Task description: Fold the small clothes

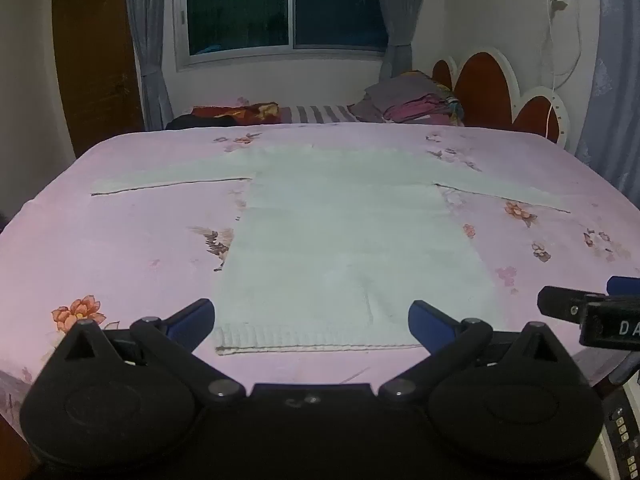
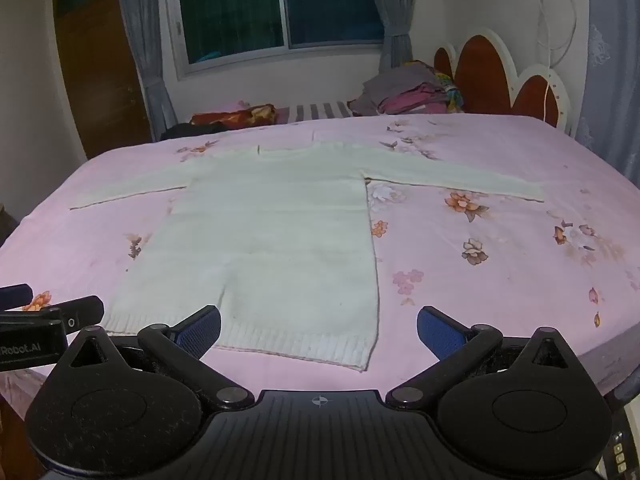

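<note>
Lying flat and wholly unfolded on the bed [image 1: 120, 240], the white sweater [image 1: 340, 240] awaited folding; left gripper [image 1: 312, 320] and right gripper [image 2: 320, 328] gaped empty.

White sweater [image 1: 344, 248] flat on pink floral bedspread [image 1: 132, 248] (sleeves spread), left gripper [image 1: 312, 320] wide apart
</note>
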The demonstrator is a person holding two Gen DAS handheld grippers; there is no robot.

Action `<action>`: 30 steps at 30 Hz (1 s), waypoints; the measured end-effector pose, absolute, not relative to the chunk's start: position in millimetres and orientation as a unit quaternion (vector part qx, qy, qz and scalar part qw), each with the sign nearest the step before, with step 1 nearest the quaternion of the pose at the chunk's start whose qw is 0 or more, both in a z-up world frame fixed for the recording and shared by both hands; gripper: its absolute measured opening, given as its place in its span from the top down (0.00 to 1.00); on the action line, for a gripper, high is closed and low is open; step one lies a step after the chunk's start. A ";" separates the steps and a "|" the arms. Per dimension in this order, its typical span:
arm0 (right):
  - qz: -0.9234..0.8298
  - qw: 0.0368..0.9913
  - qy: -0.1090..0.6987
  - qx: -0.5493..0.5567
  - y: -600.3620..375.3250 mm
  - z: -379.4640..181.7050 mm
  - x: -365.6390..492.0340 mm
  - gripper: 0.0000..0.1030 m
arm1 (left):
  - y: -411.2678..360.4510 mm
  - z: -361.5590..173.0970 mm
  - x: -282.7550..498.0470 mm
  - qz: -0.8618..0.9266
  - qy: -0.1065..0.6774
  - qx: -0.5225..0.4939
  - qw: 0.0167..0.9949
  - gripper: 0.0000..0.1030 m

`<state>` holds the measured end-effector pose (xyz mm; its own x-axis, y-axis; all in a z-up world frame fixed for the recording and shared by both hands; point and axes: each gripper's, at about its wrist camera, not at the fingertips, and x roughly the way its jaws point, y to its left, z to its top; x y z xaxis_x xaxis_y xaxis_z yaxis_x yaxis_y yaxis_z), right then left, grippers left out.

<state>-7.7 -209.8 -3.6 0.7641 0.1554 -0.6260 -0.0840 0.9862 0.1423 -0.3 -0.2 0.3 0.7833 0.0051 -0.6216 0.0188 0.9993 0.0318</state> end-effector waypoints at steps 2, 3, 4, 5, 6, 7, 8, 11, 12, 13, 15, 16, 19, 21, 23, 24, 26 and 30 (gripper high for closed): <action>0.062 0.939 0.334 0.050 -209.6 -3.7 -6.7 0.00 | -0.1 1.1 -0.8 -0.004 0.327 0.019 0.945 0.00; 0.062 0.939 0.334 0.050 -209.7 -3.7 -6.3 0.00 | -0.4 1.7 -1.3 -0.006 0.325 0.020 0.946 0.00; 0.062 0.939 0.334 0.050 -209.8 -3.8 -5.8 0.00 | 4.8 0.5 0.6 -0.004 0.334 0.007 0.943 0.00; 0.062 0.939 0.334 0.051 -210.1 -3.8 -5.3 0.00 | 7.5 0.0 -1.7 -0.004 0.328 0.001 0.945 0.00; 0.062 0.939 0.334 0.051 -210.5 -3.7 -4.9 0.00 | 8.8 -1.0 -2.4 -0.005 0.328 0.000 0.945 0.00; 0.061 0.939 0.333 0.051 -210.8 -3.6 -4.6 0.00 | 9.6 -2.0 -3.1 -0.005 0.328 0.000 0.945 0.00; 0.061 0.940 0.333 0.051 -210.6 -3.5 -5.0 0.00 | 5.2 -3.5 -1.9 -0.001 0.330 0.008 0.944 0.00; 0.062 0.940 0.333 0.049 -205.6 -8.4 -4.1 0.00 | 3.9 -5.4 -0.4 0.000 0.328 0.007 0.944 0.00; 0.060 0.940 0.333 0.046 -204.7 -8.0 -4.3 0.00 | 4.3 -5.5 -0.5 0.001 0.328 0.006 0.945 0.00; 0.059 0.940 0.333 0.047 -204.5 -8.3 -4.5 0.00 | 5.9 0.4 -4.0 0.001 0.329 0.009 0.944 0.00; 0.060 0.940 0.332 0.046 -204.9 -5.2 -5.8 0.00 | 6.2 0.9 -4.4 0.001 0.330 0.010 0.944 0.00; 0.060 0.940 0.333 0.045 -204.8 -5.2 -5.9 0.00 | 6.1 1.0 -3.9 0.001 0.330 0.010 0.944 0.00; 0.060 0.940 0.334 0.045 -203.5 -5.0 -6.3 0.00 | 6.2 1.1 -5.0 0.001 0.329 0.010 0.944 0.00; 0.061 0.939 0.334 0.045 -203.8 -3.0 -5.5 0.00 | 6.3 1.3 -5.2 0.000 0.329 0.010 0.944 0.00; 0.062 0.939 0.335 0.045 -203.5 -2.5 -5.3 0.00 | 6.3 2.3 -5.7 0.001 0.328 0.010 0.945 0.00; 0.062 0.940 0.334 0.044 -203.6 -2.5 -5.1 0.00 | 6.3 2.7 -6.2 0.001 0.327 0.012 0.945 0.00; 0.063 0.939 0.334 0.044 -203.2 -2.5 -5.3 0.00 | 5.9 1.8 -5.6 0.001 0.328 0.012 0.945 0.00; 0.062 0.939 0.334 0.044 -203.2 -2.9 -5.1 0.00 | 5.0 2.0 -5.7 0.002 0.327 0.013 0.945 0.00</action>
<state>-5.1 -203.2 -2.9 0.7688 0.1460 -0.6226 -0.0871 0.9884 0.1242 -5.7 5.0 2.0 0.7856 0.0122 -0.6186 0.0054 0.9996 0.0266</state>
